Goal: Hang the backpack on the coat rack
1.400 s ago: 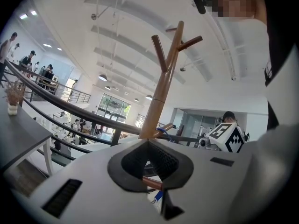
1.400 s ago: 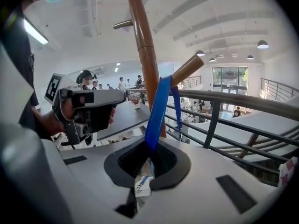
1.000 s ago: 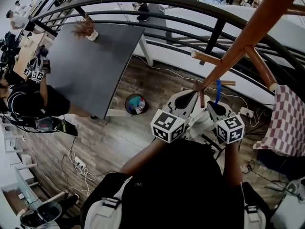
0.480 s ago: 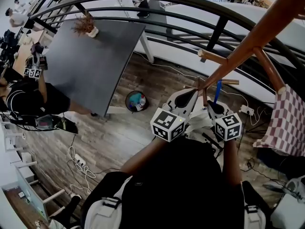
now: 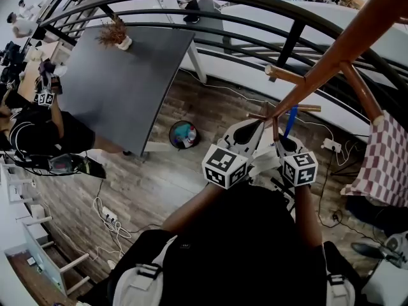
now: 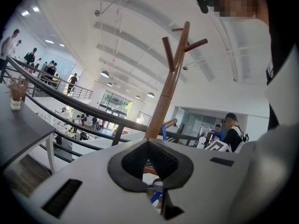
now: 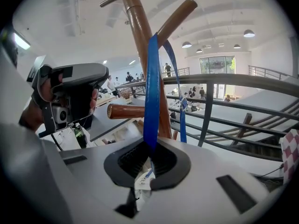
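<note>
Head view: in the last second my right tongs [image 5: 282, 146] have moved a little closer to the left tongs [image 5: 254, 131]. The blue loop [image 5: 290, 121] now stands just beside the lower pegs of the coat rack [image 5: 331, 56]. The black backpack [image 5: 242, 254] hangs below both tongs.

Left gripper view: the pads are closed together, and a white-and-blue bit shows under them, I think of the backpack.

Right gripper view: the pads pinch the loop. It runs up to the slanted peg [image 7: 176, 17], but I cannot tell if it is already over it. I judge the hooking is close, with nothing released yet.
</note>
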The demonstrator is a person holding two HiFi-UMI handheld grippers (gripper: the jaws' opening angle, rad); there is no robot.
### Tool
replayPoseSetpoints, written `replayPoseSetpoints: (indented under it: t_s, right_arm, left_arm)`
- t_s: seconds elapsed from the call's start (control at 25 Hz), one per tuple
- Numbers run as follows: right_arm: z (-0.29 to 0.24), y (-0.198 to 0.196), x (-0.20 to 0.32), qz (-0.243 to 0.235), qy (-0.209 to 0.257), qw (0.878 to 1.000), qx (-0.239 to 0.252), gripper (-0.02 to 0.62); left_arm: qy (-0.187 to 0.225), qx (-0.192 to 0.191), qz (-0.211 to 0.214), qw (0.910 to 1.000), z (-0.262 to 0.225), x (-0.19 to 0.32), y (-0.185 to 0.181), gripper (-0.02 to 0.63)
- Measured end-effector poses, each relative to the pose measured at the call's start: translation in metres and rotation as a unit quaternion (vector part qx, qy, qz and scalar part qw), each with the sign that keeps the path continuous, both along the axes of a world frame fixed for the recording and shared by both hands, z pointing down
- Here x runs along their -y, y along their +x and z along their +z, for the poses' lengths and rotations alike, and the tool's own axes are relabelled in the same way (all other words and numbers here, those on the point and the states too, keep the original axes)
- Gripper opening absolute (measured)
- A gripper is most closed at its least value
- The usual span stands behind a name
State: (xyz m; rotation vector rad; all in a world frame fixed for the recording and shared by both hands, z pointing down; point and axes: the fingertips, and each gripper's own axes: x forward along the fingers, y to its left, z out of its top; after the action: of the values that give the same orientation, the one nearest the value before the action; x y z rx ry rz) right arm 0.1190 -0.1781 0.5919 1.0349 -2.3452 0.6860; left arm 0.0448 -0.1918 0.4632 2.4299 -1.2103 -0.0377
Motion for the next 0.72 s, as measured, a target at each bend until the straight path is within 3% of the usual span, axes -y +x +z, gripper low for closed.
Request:
replayPoseSetpoints:
  t_s: [0.72]
  right_arm:
    - [0.008,-0.003,0.006,0.065,0.026,0.998,0.006,0.018]
  left_arm:
    - [-0.045,0.022,0.021,0.9985,0.043,-0.009,0.005,0.008]
